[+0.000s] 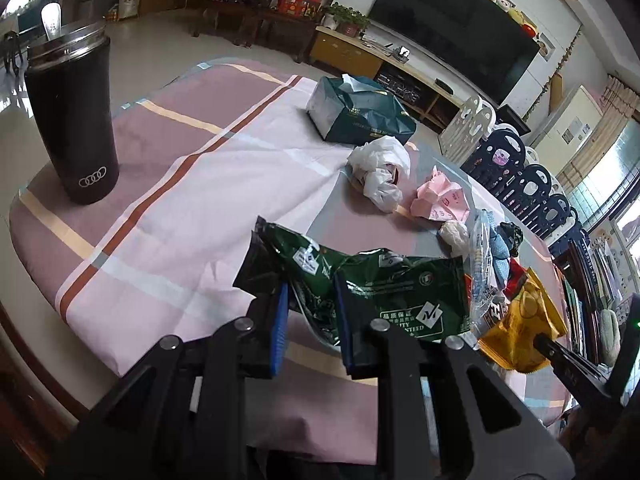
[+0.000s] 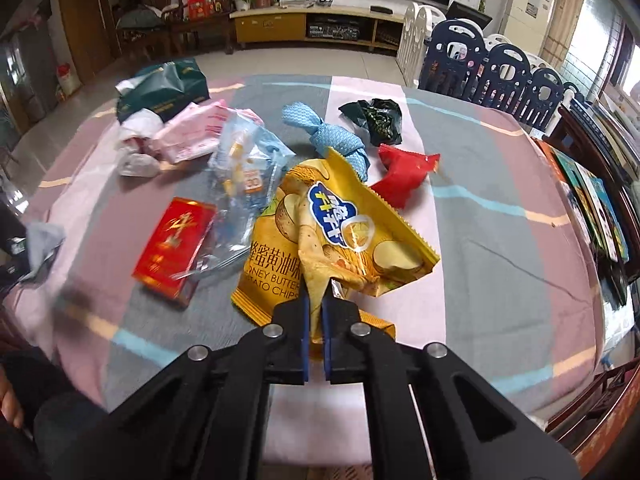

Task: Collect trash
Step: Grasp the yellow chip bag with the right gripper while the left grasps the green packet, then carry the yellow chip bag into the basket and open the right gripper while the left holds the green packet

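My left gripper is shut on a crumpled green wrapper, held just over the striped tablecloth. My right gripper is shut on the near edge of a yellow potato chip bag; in the left wrist view that yellow bag sits at the right with a black finger on it. Loose trash lies beyond: a red box, a clear plastic bag, a blue cloth twist, a red wrapper, a dark green wrapper, pink paper and white plastic.
A black tumbler with a spoon stands at the table's left. A teal tissue pack lies at the far side. Navy and white fence panels and books line the right. A person's hand shows at lower left.
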`<state>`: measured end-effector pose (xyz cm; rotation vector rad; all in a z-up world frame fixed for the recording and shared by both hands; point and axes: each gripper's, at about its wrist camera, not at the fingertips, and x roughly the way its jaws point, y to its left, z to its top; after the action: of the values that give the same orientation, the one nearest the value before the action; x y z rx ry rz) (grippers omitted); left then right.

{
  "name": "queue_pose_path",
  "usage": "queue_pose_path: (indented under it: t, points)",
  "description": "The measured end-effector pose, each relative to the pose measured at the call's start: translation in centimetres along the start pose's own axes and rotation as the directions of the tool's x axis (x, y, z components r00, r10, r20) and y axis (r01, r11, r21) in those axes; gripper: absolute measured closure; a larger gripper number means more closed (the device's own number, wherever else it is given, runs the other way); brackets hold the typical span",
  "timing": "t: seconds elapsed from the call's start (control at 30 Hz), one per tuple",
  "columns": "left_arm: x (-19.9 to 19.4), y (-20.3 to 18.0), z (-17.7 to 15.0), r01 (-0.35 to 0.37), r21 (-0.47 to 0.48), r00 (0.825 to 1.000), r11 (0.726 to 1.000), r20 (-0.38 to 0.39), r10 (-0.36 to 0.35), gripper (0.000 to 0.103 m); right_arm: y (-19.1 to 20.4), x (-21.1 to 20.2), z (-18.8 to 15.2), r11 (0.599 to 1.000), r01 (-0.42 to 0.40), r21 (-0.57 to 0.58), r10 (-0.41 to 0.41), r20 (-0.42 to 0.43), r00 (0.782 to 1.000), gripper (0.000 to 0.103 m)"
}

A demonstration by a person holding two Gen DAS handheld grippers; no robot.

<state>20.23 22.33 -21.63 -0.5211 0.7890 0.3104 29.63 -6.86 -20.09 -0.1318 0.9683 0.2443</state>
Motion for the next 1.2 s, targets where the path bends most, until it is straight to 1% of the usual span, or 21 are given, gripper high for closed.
queue_pose_path:
  t: [0.13, 0.23, 0.4, 0.53, 0.63, 0.87, 1.2]
  points:
    - [0.1, 0.1, 0.0, 0.0, -0.003, 1.0, 1.0, -0.005, 0.0, 0.08, -0.6, -3.0, -2.6, 0.995, -0.066, 0.068, 0.064, 0.022, 0.998, 0.098]
    - [0.1, 0.2, 0.0, -0.001, -0.009, 1.0, 1.0, -0.006, 0.001, 0.08, -1.1, -4.4, -4.2, 0.989, -0.1, 0.11, 0.099, 0.011, 0.995, 0.098]
    - [0.0, 0.1, 0.0, -0.008, -0.009, 1.0, 1.0, -0.002, 0.008, 0.08, -1.4, -5.7, -5.4, 0.988, -0.098, 0.117, 0.098, 0.004, 0.995, 0.098]
    - [0.0, 0.3, -0.1, -0.008, -0.019, 1.0, 1.0, -0.007, 0.008, 0.08, -1.5, -5.9, -6.1, 0.989, -0.088, 0.119, 0.09, -0.006, 0.996, 0.098]
    - [0.0, 0.5, 0.0, -0.008, -0.025, 1.0, 1.0, -0.011, 0.008, 0.08, -1.3, -5.7, -6.3, 0.989, -0.085, 0.121, 0.088, -0.016, 0.996, 0.098]
    - [0.1, 0.8, 0.0, -0.008, -0.035, 1.0, 0.999, -0.014, 0.008, 0.08, -0.5, -6.0, -6.6, 0.991, -0.087, 0.1, 0.089, -0.011, 0.996, 0.098]
    - [0.1, 0.8, 0.0, -0.008, -0.036, 1.0, 0.999, -0.014, 0.008, 0.08, -0.5, -5.9, -6.9, 0.99, -0.089, 0.107, 0.091, -0.018, 0.996, 0.098]
